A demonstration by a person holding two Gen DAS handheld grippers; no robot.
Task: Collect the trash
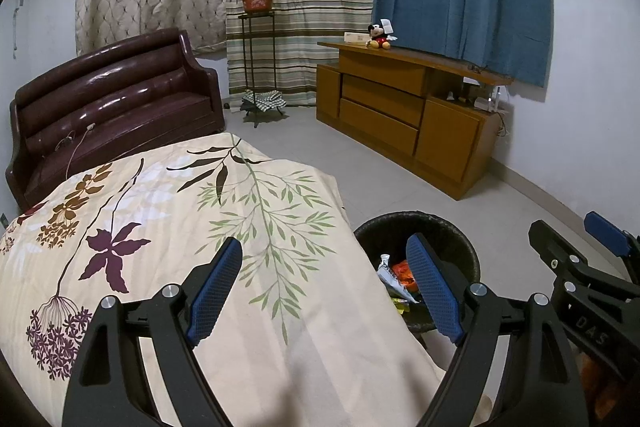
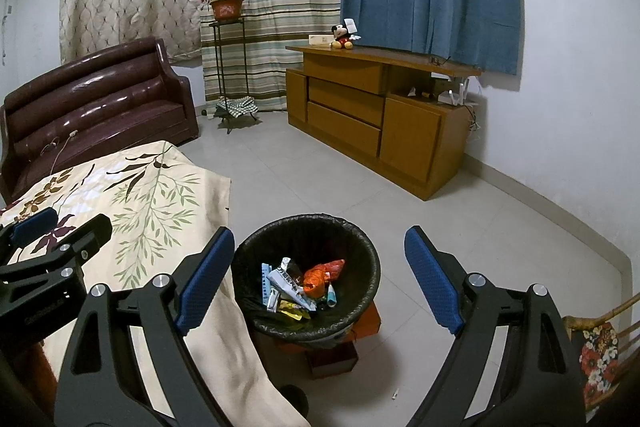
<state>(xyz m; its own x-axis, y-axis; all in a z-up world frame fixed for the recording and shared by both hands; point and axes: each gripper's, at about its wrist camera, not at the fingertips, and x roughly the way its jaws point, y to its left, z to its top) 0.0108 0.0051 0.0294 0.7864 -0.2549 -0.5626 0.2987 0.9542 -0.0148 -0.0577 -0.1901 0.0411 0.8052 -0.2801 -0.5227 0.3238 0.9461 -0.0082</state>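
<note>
Pale floor tiles (image 2: 440, 227) are stretching beneath both grippers, each spreading its blue fingers wide with nothing held. Right gripper (image 2: 320, 279) is hovering above a black-lined bin (image 2: 362, 247) containing wrappers (image 2: 296, 285); left gripper (image 1: 326, 287) is hanging over the floral cloth (image 1: 168, 211) beside it.

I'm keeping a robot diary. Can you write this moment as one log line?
left gripper: open, empty, over tablecloth | right gripper: open, empty, above trash bin | wrappers: in bin
</note>
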